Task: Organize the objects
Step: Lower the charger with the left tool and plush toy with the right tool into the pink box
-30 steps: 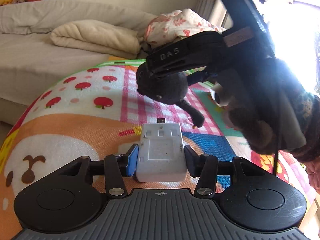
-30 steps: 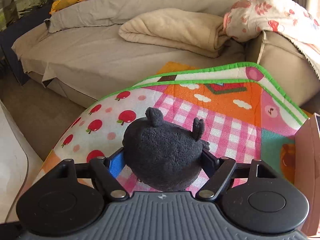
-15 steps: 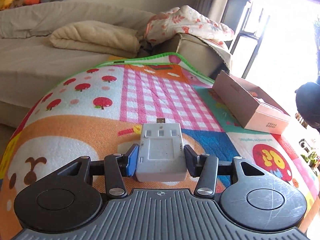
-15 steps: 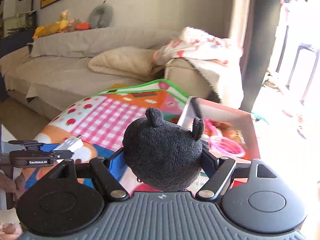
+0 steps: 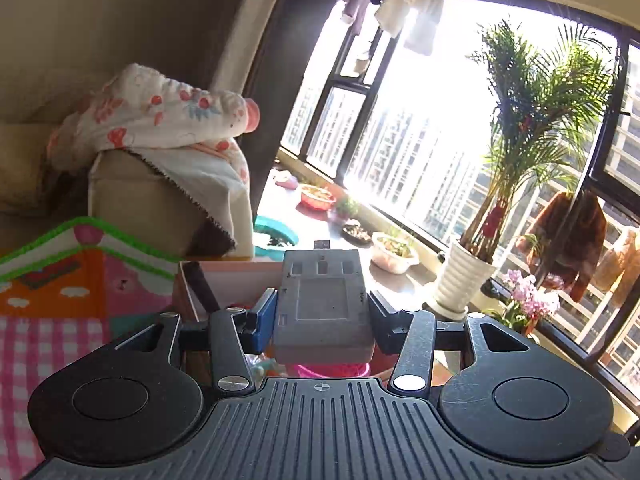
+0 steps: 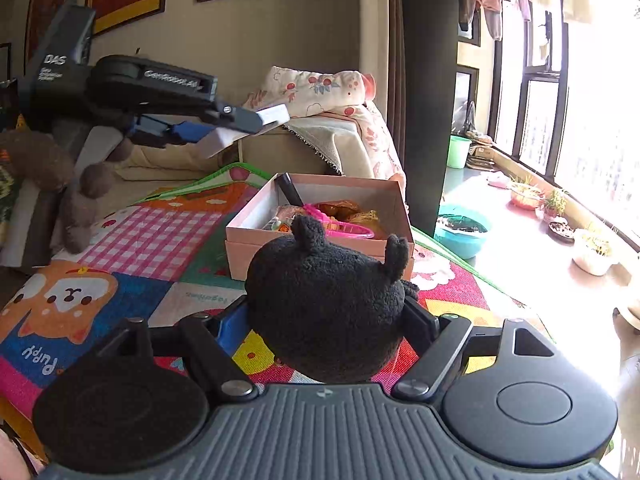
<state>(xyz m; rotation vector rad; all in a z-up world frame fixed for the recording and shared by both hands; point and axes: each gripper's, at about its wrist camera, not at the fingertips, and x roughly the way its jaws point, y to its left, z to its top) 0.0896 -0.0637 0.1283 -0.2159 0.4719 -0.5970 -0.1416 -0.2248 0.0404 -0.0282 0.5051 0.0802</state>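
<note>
In the left wrist view, the left gripper [image 5: 322,316] was seen clamped on a grey rectangular adapter [image 5: 322,304], which was held flat between the two fingers with its small plug end pointed forward. Below and just behind the adapter, the pink cardboard box [image 5: 236,276] was partly visible, with a pink plastic bowl [image 5: 332,370] showing under the gripper. The colourful play mat [image 5: 60,300] was seen to the left, and a potted palm [image 5: 460,280] stood by the window.

In the right wrist view, the right gripper [image 6: 328,320] was pinched on a black plush toy [image 6: 326,312], whose two ears were pointed up and forward; the toy was held above the play mat [image 6: 140,248], just in front of the open box [image 6: 320,216]. Toys and the pink bowl [image 6: 344,230] were seen inside the box. The left gripper [image 6: 256,120] was visible at upper left, raised above the mat with the adapter [image 6: 244,130] gripped and aimed toward the box
</note>
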